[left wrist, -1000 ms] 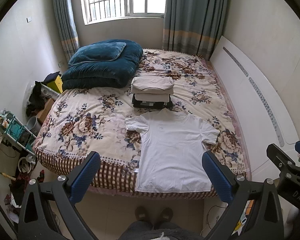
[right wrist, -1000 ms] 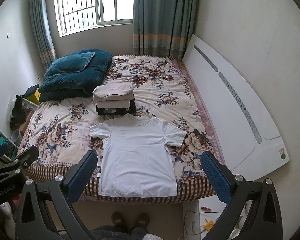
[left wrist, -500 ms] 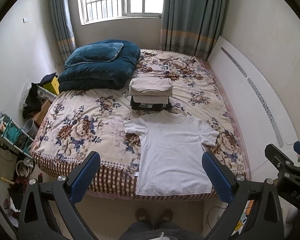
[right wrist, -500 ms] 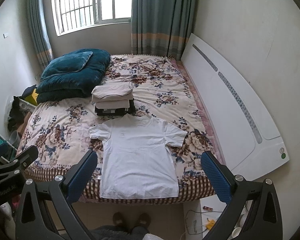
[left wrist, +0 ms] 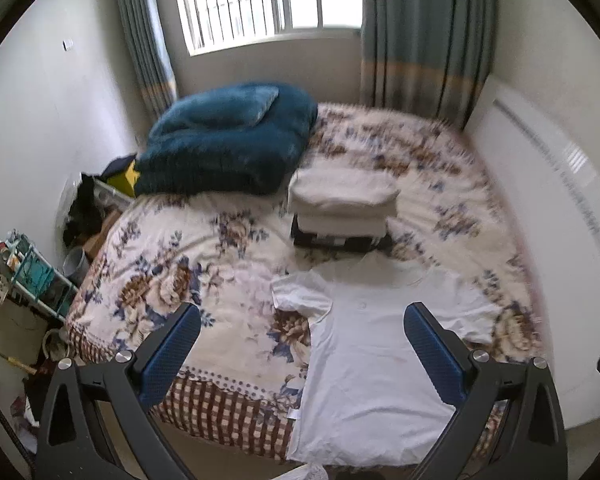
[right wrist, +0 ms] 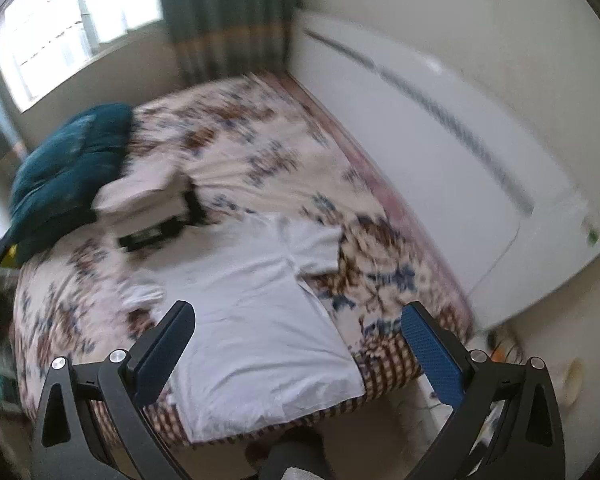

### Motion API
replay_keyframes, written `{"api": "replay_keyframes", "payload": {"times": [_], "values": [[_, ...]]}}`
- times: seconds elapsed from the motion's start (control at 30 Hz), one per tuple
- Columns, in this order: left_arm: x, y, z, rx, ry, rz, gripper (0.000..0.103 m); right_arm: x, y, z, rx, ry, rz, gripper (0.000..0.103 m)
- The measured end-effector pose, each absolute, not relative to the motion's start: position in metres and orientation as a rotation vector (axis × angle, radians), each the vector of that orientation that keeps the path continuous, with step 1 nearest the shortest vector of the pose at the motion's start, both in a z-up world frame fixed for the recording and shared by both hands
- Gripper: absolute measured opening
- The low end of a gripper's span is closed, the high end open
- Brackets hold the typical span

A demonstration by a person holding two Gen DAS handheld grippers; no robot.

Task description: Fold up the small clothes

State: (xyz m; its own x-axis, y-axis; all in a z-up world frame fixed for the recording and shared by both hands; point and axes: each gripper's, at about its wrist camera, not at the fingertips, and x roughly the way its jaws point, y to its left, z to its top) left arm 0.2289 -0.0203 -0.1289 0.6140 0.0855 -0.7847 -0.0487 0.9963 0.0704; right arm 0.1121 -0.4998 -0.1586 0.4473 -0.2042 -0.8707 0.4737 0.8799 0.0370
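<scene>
Two grippers hovering above bed edge, left gripper and right gripper both spread wide, gripping nothing. White short-sleeved cotton T-shirt lying flat, hem at edge, likely spread for folding. Folded pile sitting behind collar.

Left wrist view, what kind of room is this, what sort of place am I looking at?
Most likely a home bedroom. A bed with a floral bedspread fills most of the room, a folded teal quilt sits near the curtained window, and a white t-shirt lies spread flat beside a stack of folded clothes.
</scene>
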Motion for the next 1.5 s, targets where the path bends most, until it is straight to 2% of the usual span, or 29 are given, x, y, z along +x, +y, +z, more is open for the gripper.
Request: {"api": "replay_keyframes", "payload": {"times": [0.03,0.1,0.17,0.43,0.63,0.7,0.73,0.8,0.87,1.0,1.1,1.23,1.33,1.4,1.43,1.47,1.5], "values": [[0.244,-0.025,-0.147,0.048,0.928,0.098,0.103,0.125,-0.521,-0.184,0.326,1.041,-0.457,0.101],[0.272,-0.032,-0.183,0.055,0.969,0.13,0.103,0.152,-0.561,-0.242,0.408,1.093,-0.499,0.085],[0.297,-0.043,-0.227,0.089,1.015,0.186,0.103,0.178,-0.597,-0.302,0.509,1.147,-0.511,0.079],[0.374,-0.047,-0.416,0.088,1.273,0.297,0.103,0.24,-0.703,-0.565,1.095,1.277,-0.594,0.079],[0.402,-0.032,-0.526,0.055,1.405,0.345,0.103,0.262,-0.714,-0.695,1.427,1.195,-0.675,0.078],[0.406,-0.03,-0.547,0.042,1.434,0.334,0.103,0.264,-0.715,-0.711,1.498,1.083,-0.704,0.058],[0.408,-0.029,-0.558,0.041,1.448,0.324,0.103,0.266,-0.714,-0.711,1.488,1.057,-0.718,0.051],[0.41,-0.027,-0.567,0.039,1.46,0.314,0.103,0.276,-0.709,-0.702,1.393,1.018,-0.752,0.012],[0.411,-0.019,-0.57,0.027,1.463,0.308,0.103,0.295,-0.696,-0.684,1.223,1.048,-0.779,0.004],[0.412,0.007,-0.563,-0.004,1.447,0.332,0.103,0.354,-0.633,-0.632,0.732,1.116,-0.676,0.003],[0.409,0.033,-0.558,-0.03,1.434,0.369,0.103,0.402,-0.53,-0.602,0.281,1.162,-0.475,0.003],[0.401,0.071,-0.558,-0.049,1.428,0.421,0.103,0.42,-0.406,-0.617,-0.158,1.211,-0.265,0.003],[0.396,0.095,-0.559,-0.068,1.429,0.448,0.103,0.414,-0.359,-0.647,-0.289,1.285,-0.183,0.004],[0.394,0.107,-0.559,-0.098,1.424,0.452,0.103,0.412,-0.341,-0.671,-0.291,1.415,-0.121,0.023],[0.393,0.112,-0.559,-0.137,1.421,0.444,0.103,0.408,-0.338,-0.672,-0.249,1.449,-0.097,0.027],[0.393,0.115,-0.559,-0.176,1.421,0.43,0.103,0.403,-0.339,-0.666,-0.194,1.442,-0.086,0.036],[0.394,0.118,-0.561,-0.225,1.428,0.411,0.103,0.397,-0.341,-0.658,-0.133,1.432,-0.079,0.05]]}}
